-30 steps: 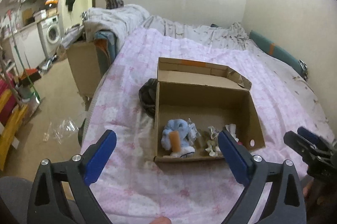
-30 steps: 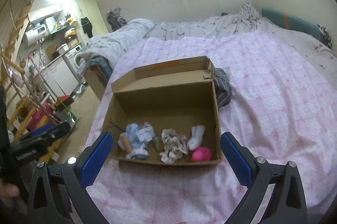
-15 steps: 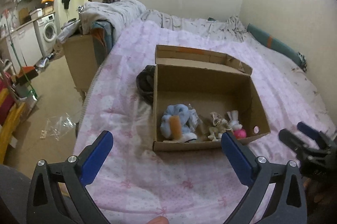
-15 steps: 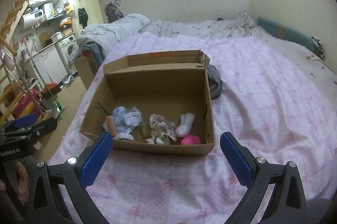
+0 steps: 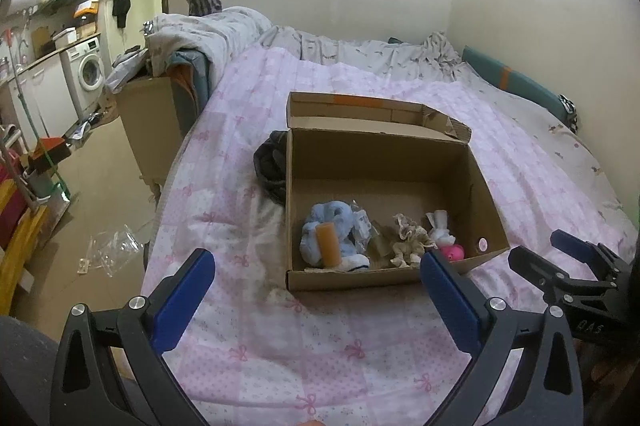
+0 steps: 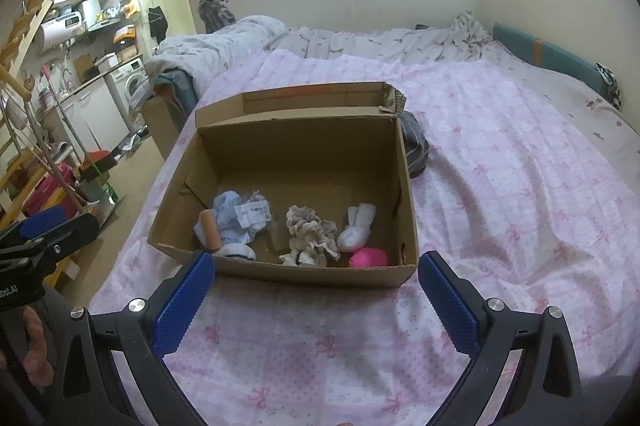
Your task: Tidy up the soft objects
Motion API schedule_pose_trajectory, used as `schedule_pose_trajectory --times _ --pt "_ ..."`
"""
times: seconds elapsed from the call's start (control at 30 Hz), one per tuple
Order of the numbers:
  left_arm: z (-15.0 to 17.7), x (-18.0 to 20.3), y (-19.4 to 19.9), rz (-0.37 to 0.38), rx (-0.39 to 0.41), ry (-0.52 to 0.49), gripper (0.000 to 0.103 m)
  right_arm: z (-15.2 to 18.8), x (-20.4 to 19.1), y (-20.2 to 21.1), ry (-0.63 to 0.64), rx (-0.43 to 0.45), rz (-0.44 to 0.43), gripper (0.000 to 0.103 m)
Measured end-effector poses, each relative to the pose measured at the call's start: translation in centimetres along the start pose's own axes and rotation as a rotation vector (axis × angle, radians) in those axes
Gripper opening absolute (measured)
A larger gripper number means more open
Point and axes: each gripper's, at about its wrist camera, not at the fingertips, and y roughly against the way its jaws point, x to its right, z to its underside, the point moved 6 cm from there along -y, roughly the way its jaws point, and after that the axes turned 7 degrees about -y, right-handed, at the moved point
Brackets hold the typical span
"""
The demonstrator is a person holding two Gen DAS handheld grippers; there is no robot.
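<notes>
Both-handed, the person holds the tools low over the near edge of the bed [image 5: 248, 358]. The left hand-held gripper [image 5: 318, 300] has its blue pads spread wide with nothing between them; it hovers above the pink quilt, short of the box [image 5: 352, 278]. The right hand-held gripper [image 6: 316, 296] is spread just as wide and also holds nothing, its pads flanking the box's near wall in its own view.

The cardboard box sits on the quilt with its lid flap folded back on the far side. All the soft things lie along its near wall. At the left is a light-blue plush [image 6: 230, 222] with a paper tag, and an orange cylinder [image 6: 210, 230] lies against it. Just right of it is a beige ruffled cloth [image 6: 310, 232], then a white rolled sock [image 6: 358, 228], with a pink ball [image 6: 368, 258] touching the near wall beside the sock. The far half of the box floor is bare cardboard.

A dark bundle of cloth [image 5: 272, 165] lies on the quilt touching the outside of the box wall, on the left in the left view. A grey cat [image 6: 216, 9] sits on heaped bedding at the far end of the bed. A washer [image 5: 90, 73] stands in the kitchen area to the left.
</notes>
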Motion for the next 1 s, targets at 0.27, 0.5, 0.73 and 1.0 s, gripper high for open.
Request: schedule_pose_trajectory --times 0.27,0.5,0.73,1.0 --pt "0.15 -0.09 -0.14 0.005 -0.007 0.011 0.102 0.1 0.06 -0.07 0.0 0.002 0.004 0.103" --pt "0.19 -0.08 -0.16 0.005 -0.009 0.01 0.102 0.05 0.05 -0.01 0.006 0.006 0.001 0.103" --pt "0.42 -0.4 -0.28 0.005 -0.013 0.016 0.102 0.04 -0.16 0.06 0.012 0.007 -0.005 0.103" --pt "0.59 -0.43 -0.42 0.007 -0.021 0.018 0.102 -0.04 -0.49 0.36 0.011 0.012 -0.011 0.103"
